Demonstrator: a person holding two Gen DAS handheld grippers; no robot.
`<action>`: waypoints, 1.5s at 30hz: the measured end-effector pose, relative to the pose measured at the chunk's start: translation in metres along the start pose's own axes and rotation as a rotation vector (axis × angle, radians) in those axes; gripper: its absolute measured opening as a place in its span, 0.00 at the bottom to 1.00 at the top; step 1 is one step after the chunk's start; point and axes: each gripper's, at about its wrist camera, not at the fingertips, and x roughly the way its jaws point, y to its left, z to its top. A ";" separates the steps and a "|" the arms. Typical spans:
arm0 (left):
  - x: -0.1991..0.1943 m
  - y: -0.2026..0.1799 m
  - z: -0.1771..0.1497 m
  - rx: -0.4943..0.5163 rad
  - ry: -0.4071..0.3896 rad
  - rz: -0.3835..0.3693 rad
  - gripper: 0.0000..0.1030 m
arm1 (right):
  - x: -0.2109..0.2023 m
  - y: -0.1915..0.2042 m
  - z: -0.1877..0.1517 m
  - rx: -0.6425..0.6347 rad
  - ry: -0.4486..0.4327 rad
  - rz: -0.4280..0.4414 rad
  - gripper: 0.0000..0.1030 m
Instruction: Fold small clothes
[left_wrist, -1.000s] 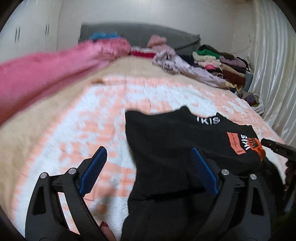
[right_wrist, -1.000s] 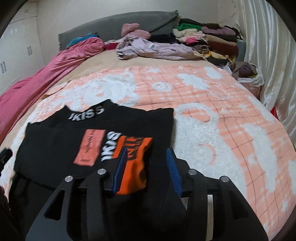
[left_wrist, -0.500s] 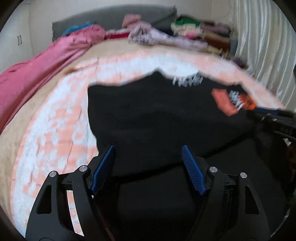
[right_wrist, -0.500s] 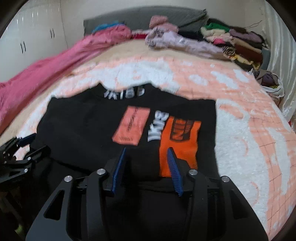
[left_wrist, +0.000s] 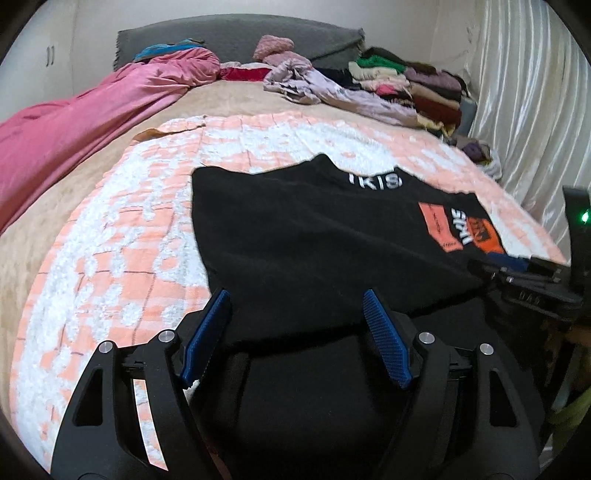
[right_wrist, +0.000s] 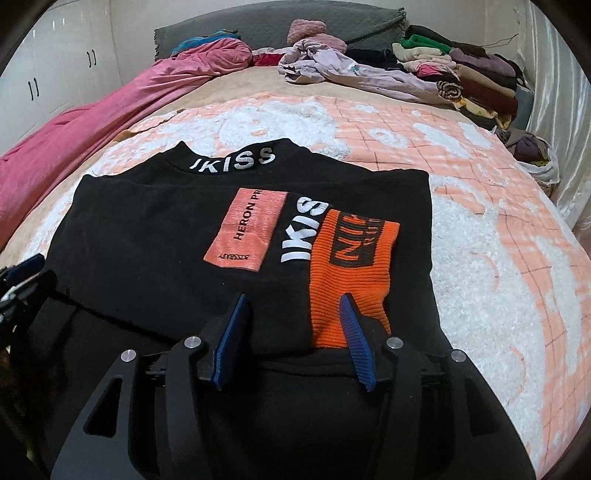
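A black sweater (left_wrist: 314, 236) with white "IKISS" lettering lies flat on the peach and white bedspread (left_wrist: 129, 240), collar away from me. Its orange cuff (right_wrist: 351, 266) and a salmon patch (right_wrist: 245, 229) face up, and the near part is folded over. My left gripper (left_wrist: 295, 299) hovers open over the near left edge, with black cloth under its blue pads. My right gripper (right_wrist: 293, 301) sits at the near edge by the orange cuff; its jaws are opening, and cloth lies between them without being pinched. Each gripper shows at the side of the other's view: the right gripper (left_wrist: 517, 269) and the left gripper (right_wrist: 22, 273).
A pink blanket (left_wrist: 92, 110) runs along the left side of the bed. A crumpled lilac garment (left_wrist: 332, 92) and a stack of folded clothes (left_wrist: 406, 85) lie by the grey headboard. A pale curtain (left_wrist: 535, 110) hangs on the right, and white wardrobe doors (right_wrist: 55, 74) stand on the left.
Both grippers have come down and in over the sweater's near folded edge. The left jaws have narrowed, the right jaws have widened. The sweater lies as before.
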 end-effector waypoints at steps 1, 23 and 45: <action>-0.002 0.002 0.001 -0.007 -0.007 -0.001 0.65 | 0.000 0.001 0.000 0.000 0.002 -0.003 0.53; -0.017 0.011 0.008 -0.060 -0.067 0.004 0.71 | -0.006 0.006 -0.002 0.027 0.005 -0.028 0.70; -0.024 0.014 0.009 -0.055 -0.087 0.037 0.83 | -0.031 0.024 0.001 0.008 -0.073 0.027 0.92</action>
